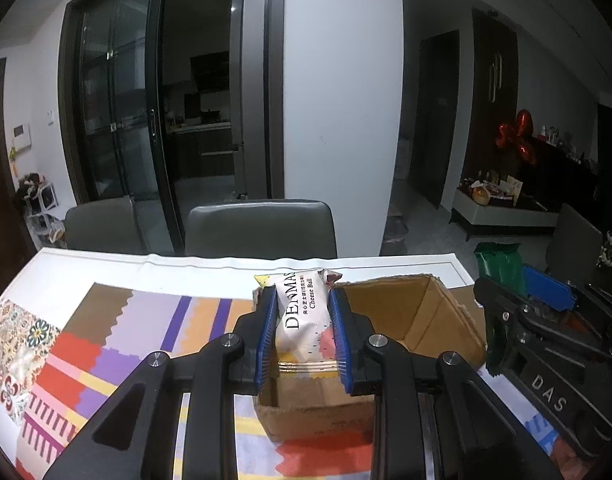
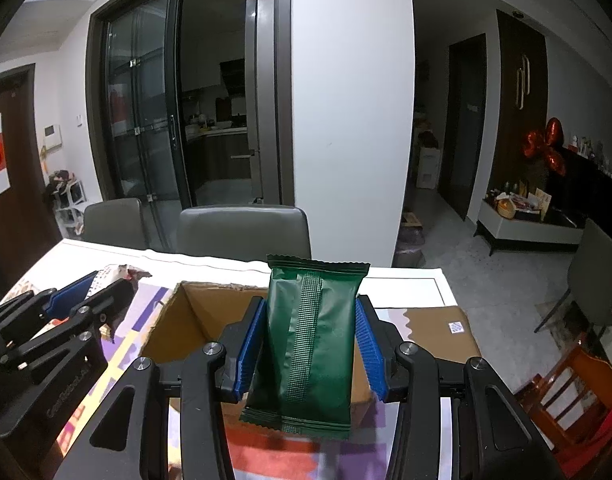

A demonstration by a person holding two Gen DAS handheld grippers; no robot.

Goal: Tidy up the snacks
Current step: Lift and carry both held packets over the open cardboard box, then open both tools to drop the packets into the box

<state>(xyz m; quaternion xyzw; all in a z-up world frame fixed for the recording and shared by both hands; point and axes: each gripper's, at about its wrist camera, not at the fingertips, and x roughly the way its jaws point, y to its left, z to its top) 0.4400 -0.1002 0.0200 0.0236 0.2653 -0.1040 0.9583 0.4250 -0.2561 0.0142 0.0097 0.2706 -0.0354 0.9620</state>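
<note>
The left gripper clamps a white Cheese Ball packet above the open cardboard box. The right gripper grips a green snack packet (seam facing the camera) over the same box, on the patterned table before two grey chairs.

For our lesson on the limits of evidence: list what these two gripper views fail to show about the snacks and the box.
- Cardboard box floor: left wrist view, hidden by the left gripper and its white Cheese Ball packet.
- Green packet front label: right wrist view shows only its seamed back, held in the right gripper.
</note>
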